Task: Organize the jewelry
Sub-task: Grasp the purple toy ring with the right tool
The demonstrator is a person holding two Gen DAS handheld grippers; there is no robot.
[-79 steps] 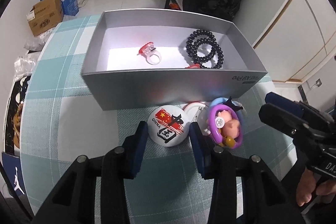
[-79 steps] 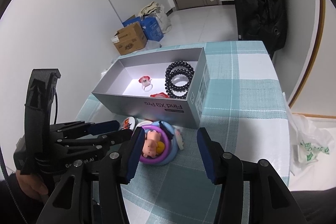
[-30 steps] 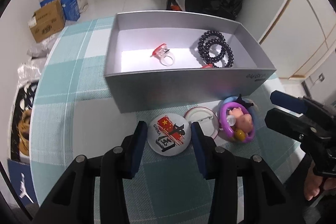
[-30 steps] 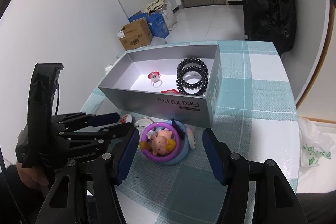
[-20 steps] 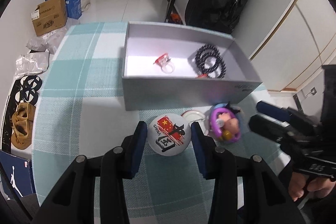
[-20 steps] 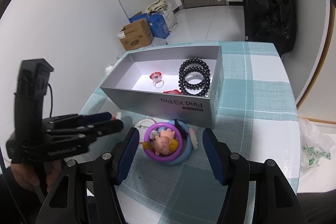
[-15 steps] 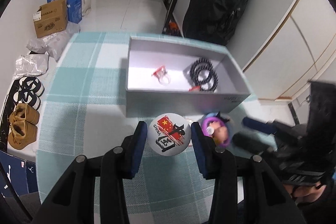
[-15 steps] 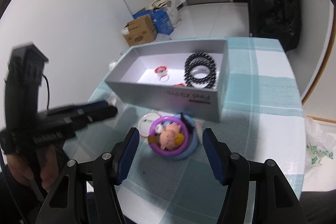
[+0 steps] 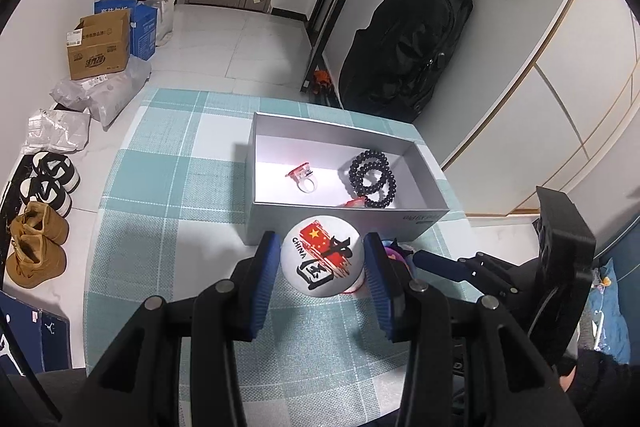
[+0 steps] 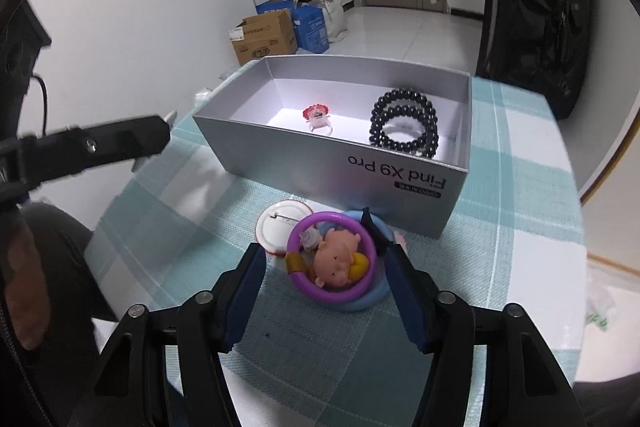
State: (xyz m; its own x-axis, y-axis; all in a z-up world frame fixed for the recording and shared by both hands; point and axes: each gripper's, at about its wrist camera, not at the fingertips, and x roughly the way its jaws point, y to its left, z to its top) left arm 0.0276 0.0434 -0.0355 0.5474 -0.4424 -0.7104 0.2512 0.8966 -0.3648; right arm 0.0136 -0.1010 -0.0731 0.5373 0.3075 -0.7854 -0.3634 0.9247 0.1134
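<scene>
My left gripper [image 9: 322,265] is shut on a round white badge [image 9: 322,261] with a red flag and "CHINA" print, held high above the table in front of the grey box [image 9: 280,221]. The box holds a red-topped ring [image 9: 303,179] and a black bead bracelet [image 9: 372,179]. In the right wrist view my right gripper [image 10: 326,277] is open around a purple ring with a pink pig figure [image 10: 334,257] on a blue base, on the cloth. A second white badge [image 10: 280,225] lies back-up beside it. The box [image 10: 332,157], the ring [image 10: 318,119] and the bracelet [image 10: 404,123] show there too.
The table has a teal checked cloth [image 9: 160,195]. My left gripper's arm [image 10: 84,147] crosses the left of the right wrist view. On the floor are cardboard boxes [image 9: 100,45], shoes [image 9: 38,243] and a black bag [image 9: 404,43].
My left gripper closed on the flag badge and has lifted it well above the table. My right gripper has moved closer to the pig figure and stays open.
</scene>
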